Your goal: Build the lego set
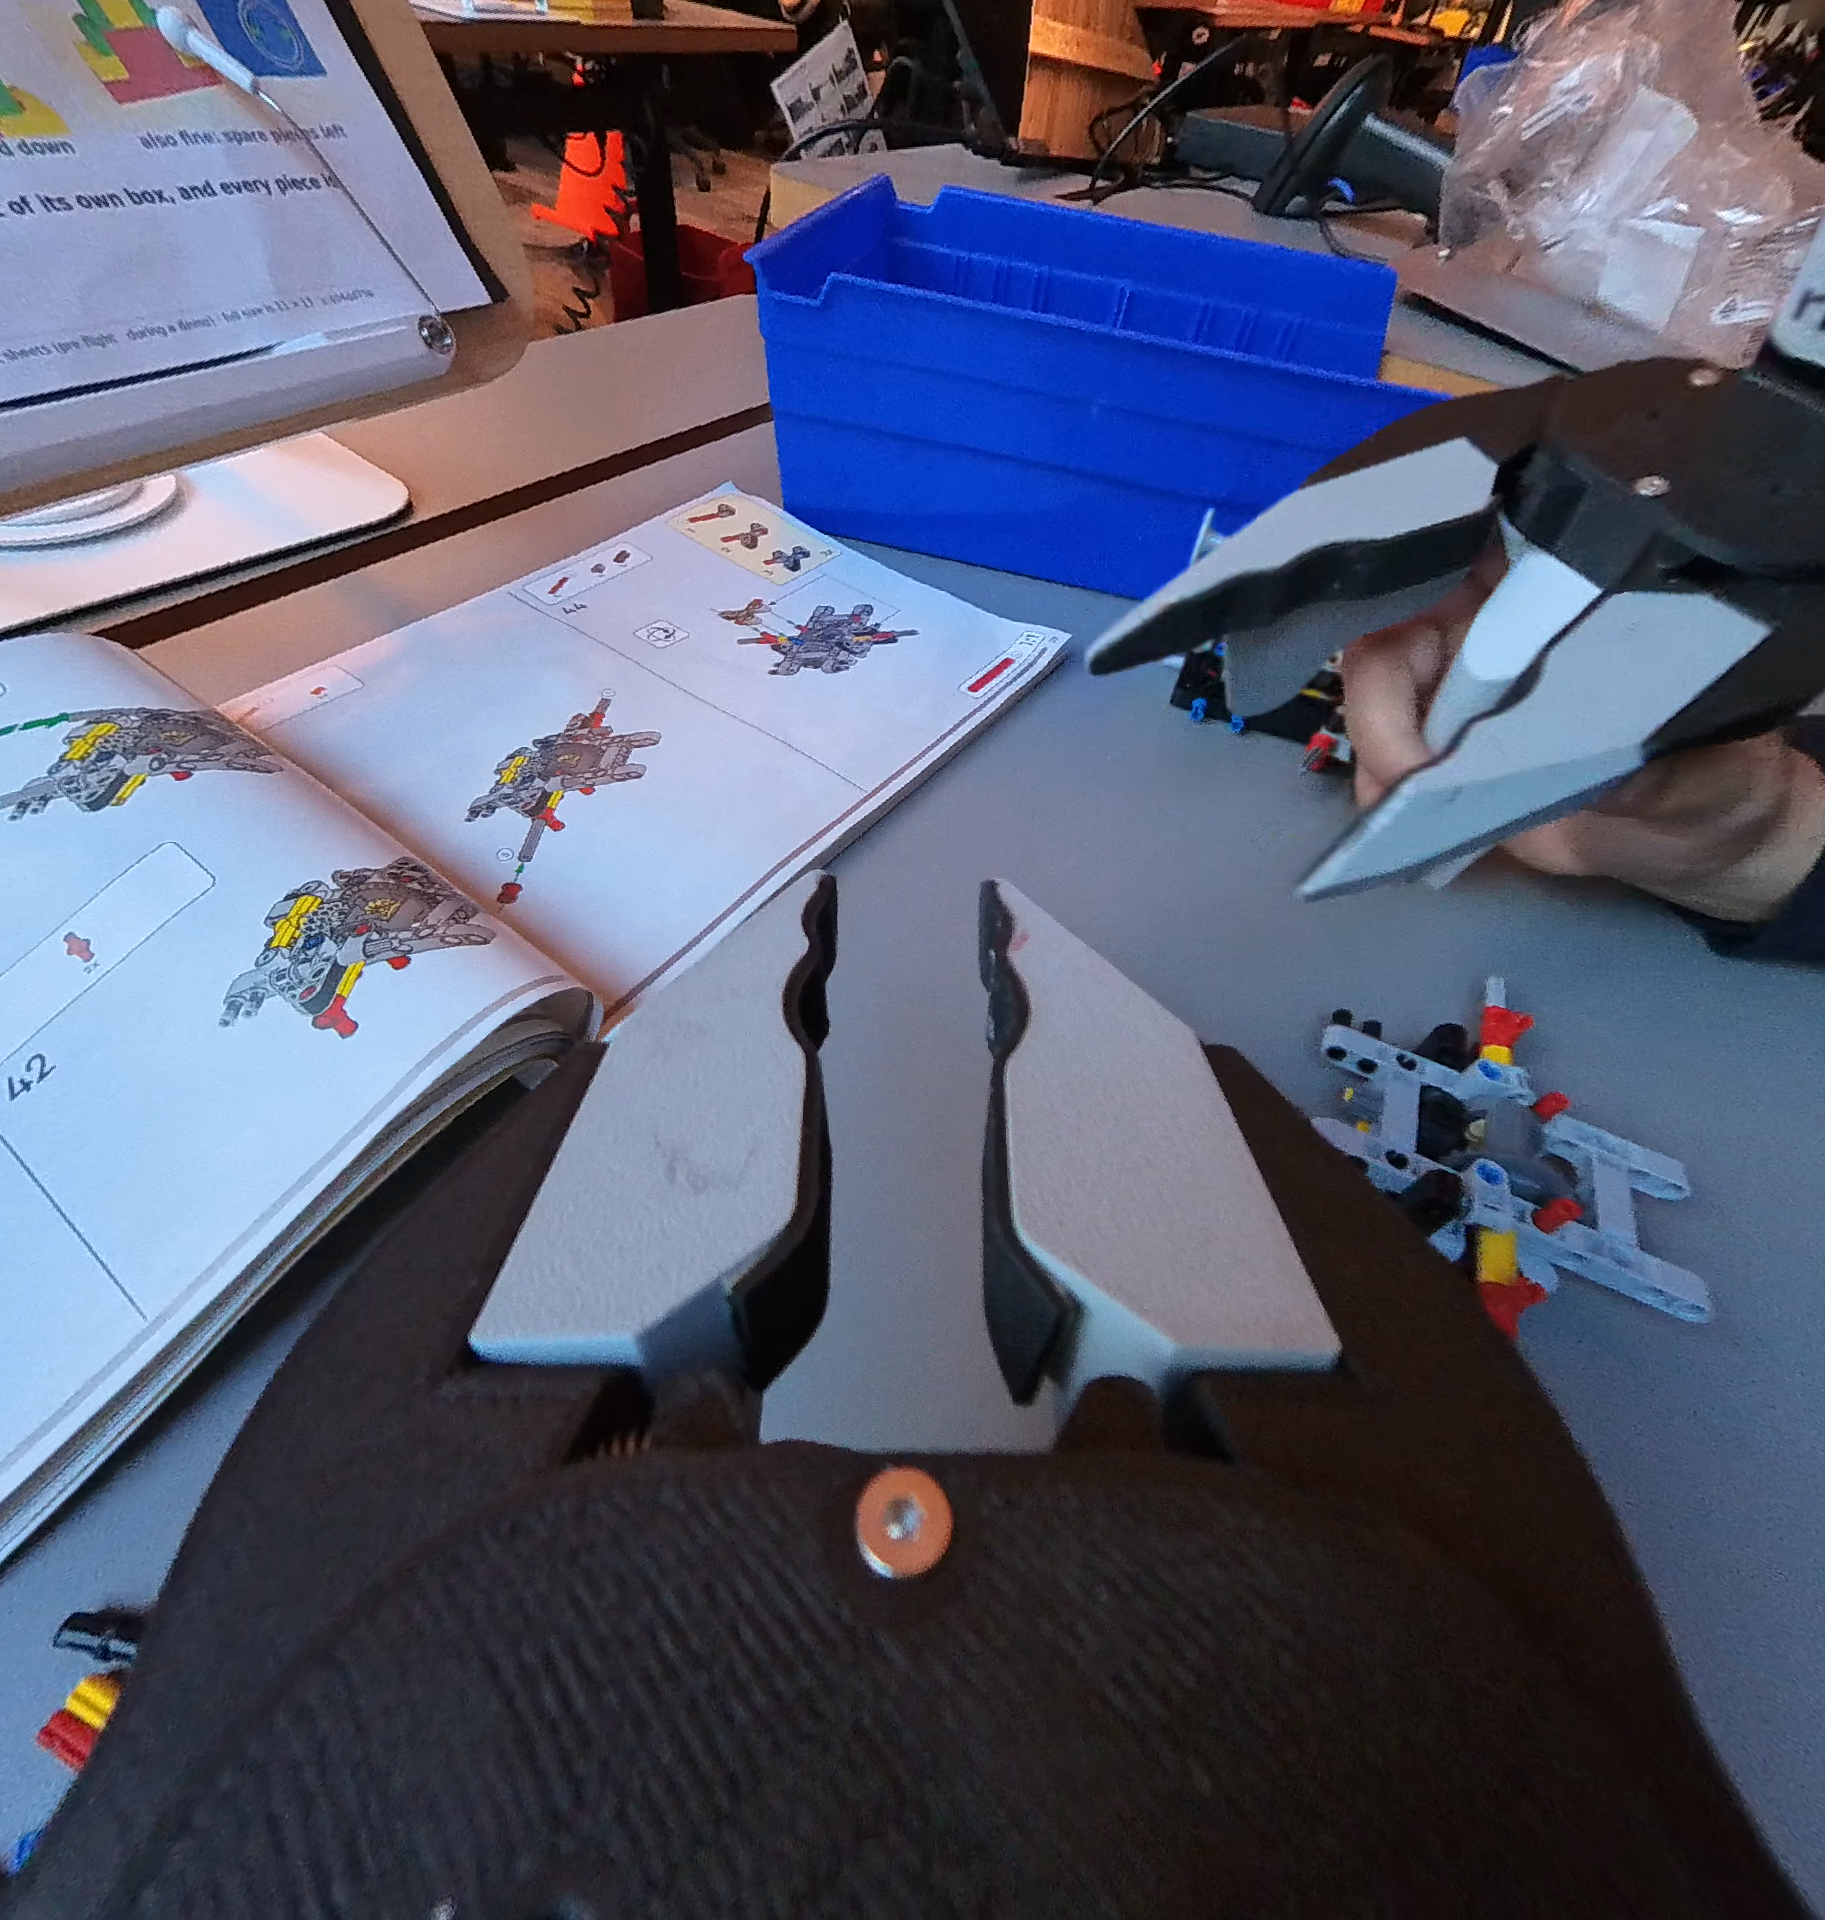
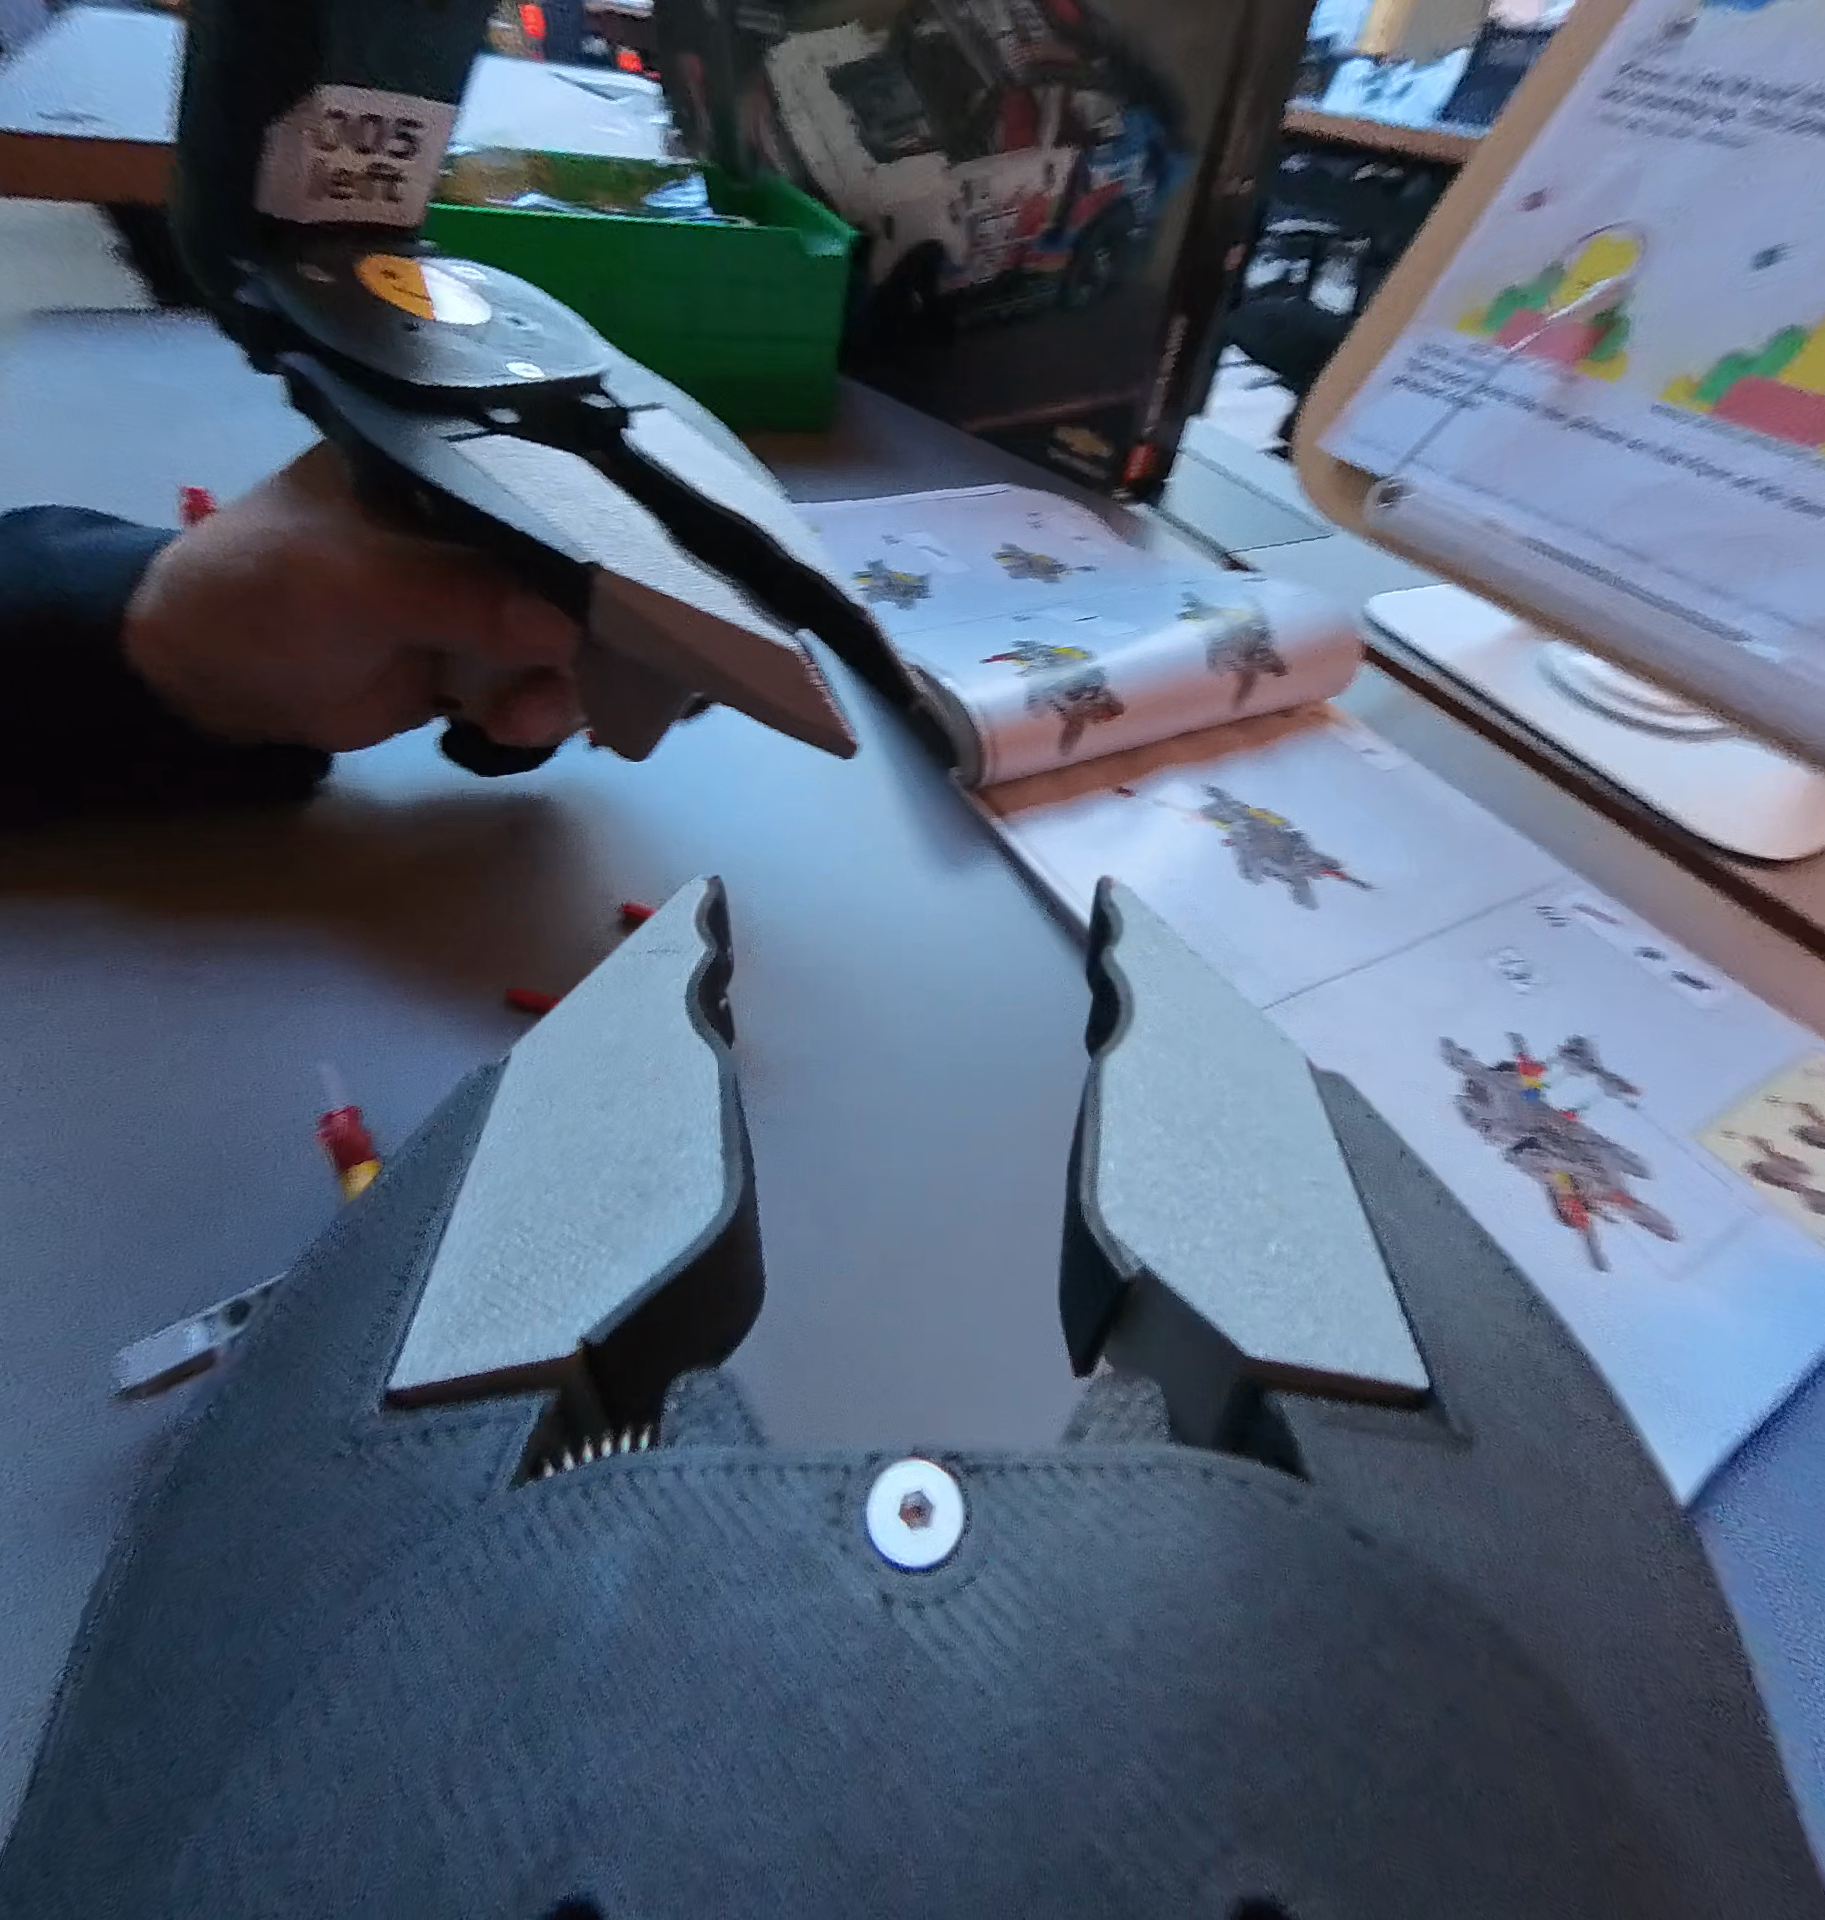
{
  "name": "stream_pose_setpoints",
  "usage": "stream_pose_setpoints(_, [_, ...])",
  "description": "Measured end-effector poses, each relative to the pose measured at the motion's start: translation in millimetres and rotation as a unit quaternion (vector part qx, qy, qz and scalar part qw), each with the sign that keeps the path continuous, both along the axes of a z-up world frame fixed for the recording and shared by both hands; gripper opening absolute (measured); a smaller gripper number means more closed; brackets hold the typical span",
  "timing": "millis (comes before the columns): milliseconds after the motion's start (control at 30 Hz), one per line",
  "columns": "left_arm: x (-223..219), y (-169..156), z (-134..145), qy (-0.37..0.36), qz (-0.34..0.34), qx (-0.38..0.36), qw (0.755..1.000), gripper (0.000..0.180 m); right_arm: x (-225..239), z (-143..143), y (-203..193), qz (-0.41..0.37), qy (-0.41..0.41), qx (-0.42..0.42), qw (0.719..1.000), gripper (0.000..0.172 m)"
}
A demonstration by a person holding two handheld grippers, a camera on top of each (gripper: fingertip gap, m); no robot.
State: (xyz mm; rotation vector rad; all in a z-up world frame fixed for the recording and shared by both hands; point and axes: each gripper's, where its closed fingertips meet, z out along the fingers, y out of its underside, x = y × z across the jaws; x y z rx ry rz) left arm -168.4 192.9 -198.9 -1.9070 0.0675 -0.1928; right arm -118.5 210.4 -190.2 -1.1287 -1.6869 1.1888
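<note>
We hold the left gripper (image 1: 908,904) low over the grey table (image 1: 1147,831), its jaws a little apart with only bare tabletop showing between them; its left fingertip sits just beside the edge of the open instruction booklet (image 1: 596,748), which lies flat to the left. To the right of this gripper, near but apart from it, lies a small grey brick assembly (image 1: 1500,1153) with red and yellow pins. Our right gripper (image 2: 908,935) hangs above the table with its jaws wide apart and nothing between them; its right fingertip is over the booklet's near edge, and a few small red pins (image 2: 532,1000) lie on the table to its left. From the left wrist view we see the right gripper held in a hand (image 1: 1656,810) resting on the table, with a darker brick assembly (image 1: 1261,707) just behind it; a blue bin (image 1: 1074,395) stands beyond, and a stand with a printed sheet (image 1: 160,208) rises behind the booklet.
</note>
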Motion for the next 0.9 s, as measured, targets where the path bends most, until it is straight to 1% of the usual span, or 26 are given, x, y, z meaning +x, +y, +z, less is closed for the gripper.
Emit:
stream_pose_setpoints(100, [0.3,2.0,-0.5,0.001,-0.001,0.0,1.0,0.025,7.5,5.9,-1.8,0.027,0.02,-0.021,0.999,0.057])
stream_pose_setpoints(167, [0.9,2.8,-2.6,-0.002,-0.003,-0.004,1.0,0.025,12.2,14.8,-6.2,0.051,0.032,-0.062,0.996,0.058])
stream_pose_setpoints(233, [1.7,3.3,-5.8,-0.008,-0.005,-0.01,1.0,0.025,18.0,21.3,-14.0,0.076,0.045,-0.089,0.992,0.054])
stream_pose_setpoints(333, [3.1,4.6,-9.3,-0.014,-0.009,-0.015,1.0,0.025,21.4,18.2,-22.7,0.093,0.041,-0.088,0.991,0.052])
stream_pose_setpoints(600, [5.9,5.2,-16.6,-0.022,-0.02,-0.028,0.999,0.024,18.0,9.0,-21.9,0.101,0.021,-0.12,0.987,0.049])
stream_pose_setpoints(900, [7.2,3.6,-16.6,-0.031,-0.024,-0.03,0.999,0.024,18.5,8.4,-21.6,0.101,0.019,-0.122,0.987,0.047])
